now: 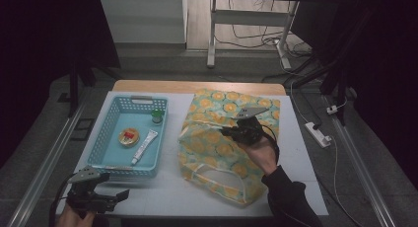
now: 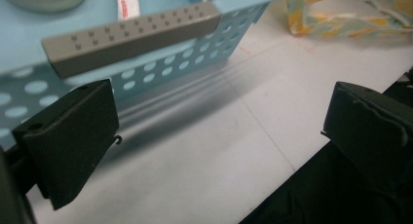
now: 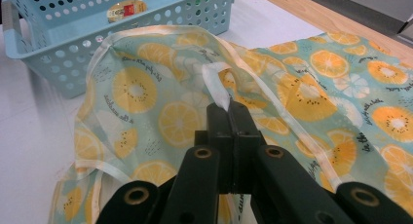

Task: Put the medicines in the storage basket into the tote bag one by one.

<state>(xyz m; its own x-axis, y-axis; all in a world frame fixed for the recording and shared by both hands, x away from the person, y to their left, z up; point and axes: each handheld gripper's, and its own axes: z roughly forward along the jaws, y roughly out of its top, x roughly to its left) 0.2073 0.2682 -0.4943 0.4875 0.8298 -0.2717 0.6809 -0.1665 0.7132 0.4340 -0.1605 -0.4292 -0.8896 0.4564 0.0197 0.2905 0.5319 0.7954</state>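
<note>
A fabric bag [image 1: 213,147] printed with orange slices on teal lies crumpled on the white table [image 1: 162,192], right of centre. My right gripper [image 1: 229,132] is over the bag's middle. In the right gripper view my right gripper [image 3: 229,112] is shut on the bag's [image 3: 146,102] white strap [image 3: 216,85], which is lifted a little. At the front left corner my left gripper [image 1: 116,197] is open and holds nothing. In the left gripper view my left gripper [image 2: 219,131] has its jaws wide apart, low over the table, just in front of the blue basket [image 2: 195,63].
The blue perforated basket [image 1: 106,133] stands left of the bag and holds a green-capped bottle [image 1: 156,116], a round tin [image 1: 129,136] and a white tube [image 1: 144,147]. Its grey handle [image 2: 131,36] faces my left gripper. A power strip [image 1: 318,134] lies on the floor at right.
</note>
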